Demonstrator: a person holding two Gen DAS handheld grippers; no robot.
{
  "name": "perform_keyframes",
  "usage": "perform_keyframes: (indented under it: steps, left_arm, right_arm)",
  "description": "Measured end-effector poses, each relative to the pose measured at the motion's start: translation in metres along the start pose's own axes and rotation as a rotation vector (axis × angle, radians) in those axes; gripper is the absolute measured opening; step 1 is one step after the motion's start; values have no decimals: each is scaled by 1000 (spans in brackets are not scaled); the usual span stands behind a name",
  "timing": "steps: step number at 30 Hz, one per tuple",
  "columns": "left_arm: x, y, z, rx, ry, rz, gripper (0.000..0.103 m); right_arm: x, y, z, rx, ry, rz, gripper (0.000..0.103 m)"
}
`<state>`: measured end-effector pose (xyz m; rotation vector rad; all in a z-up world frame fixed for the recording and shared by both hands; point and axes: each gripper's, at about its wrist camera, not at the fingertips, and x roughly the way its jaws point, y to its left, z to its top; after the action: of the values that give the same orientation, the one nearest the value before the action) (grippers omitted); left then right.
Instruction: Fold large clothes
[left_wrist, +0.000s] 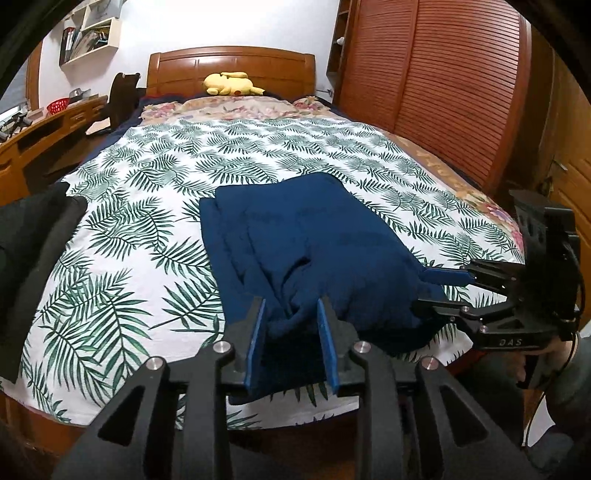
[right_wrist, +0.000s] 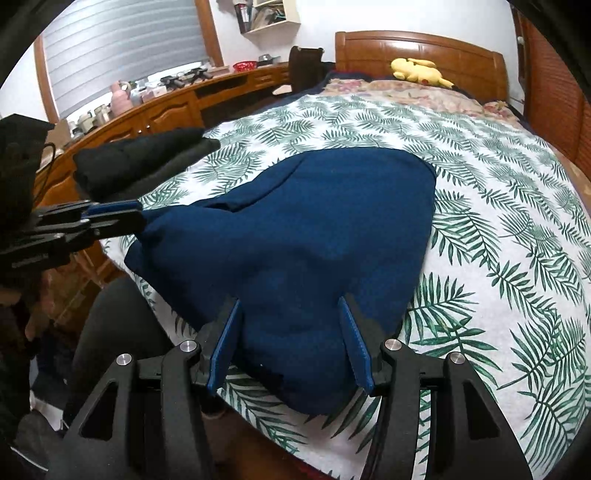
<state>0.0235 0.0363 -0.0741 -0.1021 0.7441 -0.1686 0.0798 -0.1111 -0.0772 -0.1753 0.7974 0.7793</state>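
L gripper (left_wrist: 291, 314) & R gripper (right_wrist: 291, 310) jaws apart, nothing clamped, at blue garment (left_wrist: 295, 236) near edge.

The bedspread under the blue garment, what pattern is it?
Green palm-leaf fronds on white; the bedspread shows best in the right wrist view.

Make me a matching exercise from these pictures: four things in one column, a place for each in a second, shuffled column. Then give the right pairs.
Things
1. navy garment
2. yellow plush toy
3. black clothes
4. red basket

Places
A. on the wooden desk beside the bed
B. at the bed's edge, on the desk side
C. by the headboard, at the far end
D. mid-bed, on the leaf-print cover, at the near edge

Pairs: 1-D, 2-C, 3-B, 4-A
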Motion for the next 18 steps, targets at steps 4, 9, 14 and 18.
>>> perform_keyframes:
  steps: [4,9,14,18]
  left_arm:
    - [5,-4,-2,8,14,6,26]
    - [9,-8,-5,22,24,18,26]
    - [10,-13,-10,79,29,18,18]
    - [6,-16,-13,103,18,18,10]
  right_arm:
    - [-4,-2,-3,6,-14,2,54]
    - [-9,-4,-8,15,-15,-5,54]
    - [-16,-14,-13,57,0,-3,55]
    - [-19,-23,-19,93,11,23,55]
